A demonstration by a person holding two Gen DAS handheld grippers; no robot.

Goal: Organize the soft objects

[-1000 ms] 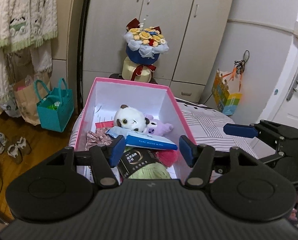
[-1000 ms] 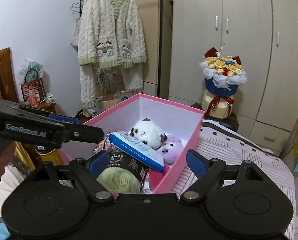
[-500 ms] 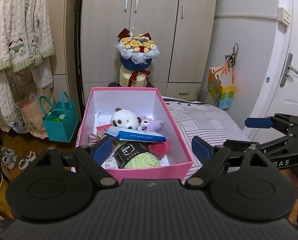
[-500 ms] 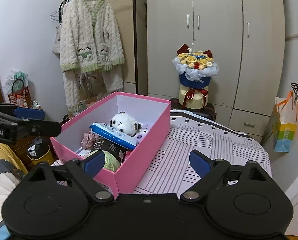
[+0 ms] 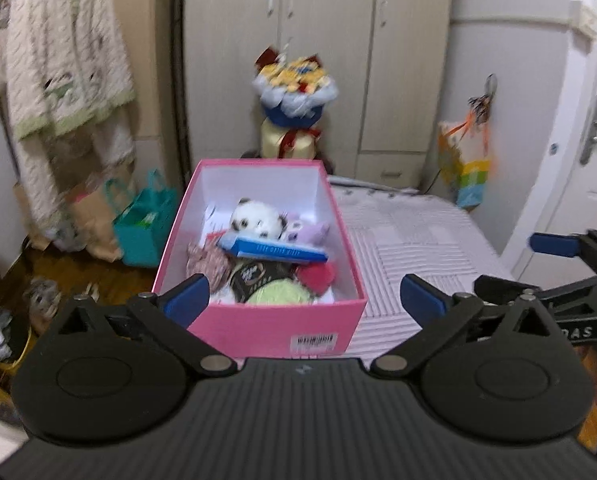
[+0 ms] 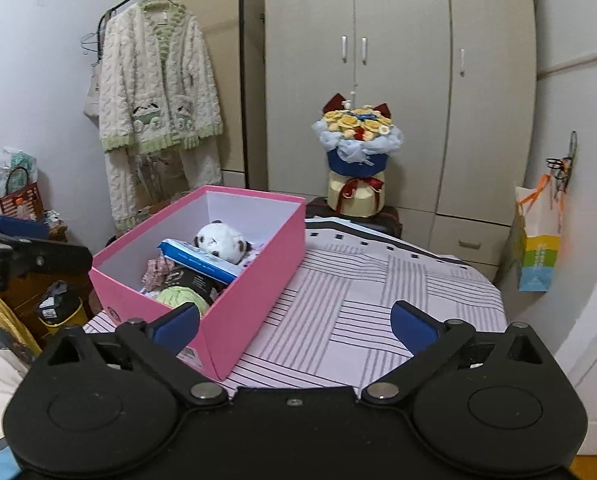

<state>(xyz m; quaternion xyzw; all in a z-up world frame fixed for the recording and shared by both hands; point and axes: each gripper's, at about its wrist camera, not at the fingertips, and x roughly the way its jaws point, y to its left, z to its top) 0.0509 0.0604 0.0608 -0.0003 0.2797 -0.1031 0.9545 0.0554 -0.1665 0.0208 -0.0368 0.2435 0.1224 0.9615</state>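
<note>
Both grippers, left (image 5: 304, 300) and right (image 6: 296, 326), have backed off the box (image 5: 278, 330); jaws opening wide, nothing between them. Packing likely finished. Box sits on the striped bed (image 6: 378, 292), long axis running away toward the wardrobe (image 6: 398, 80). Panda (image 5: 256, 218) at far end.

Box (image 5: 258, 326) on the bed (image 5: 410, 240), toy panda (image 5: 254, 218) in it behind the yarn ball (image 5: 278, 294), bouquet (image 5: 294, 92) beyond
</note>
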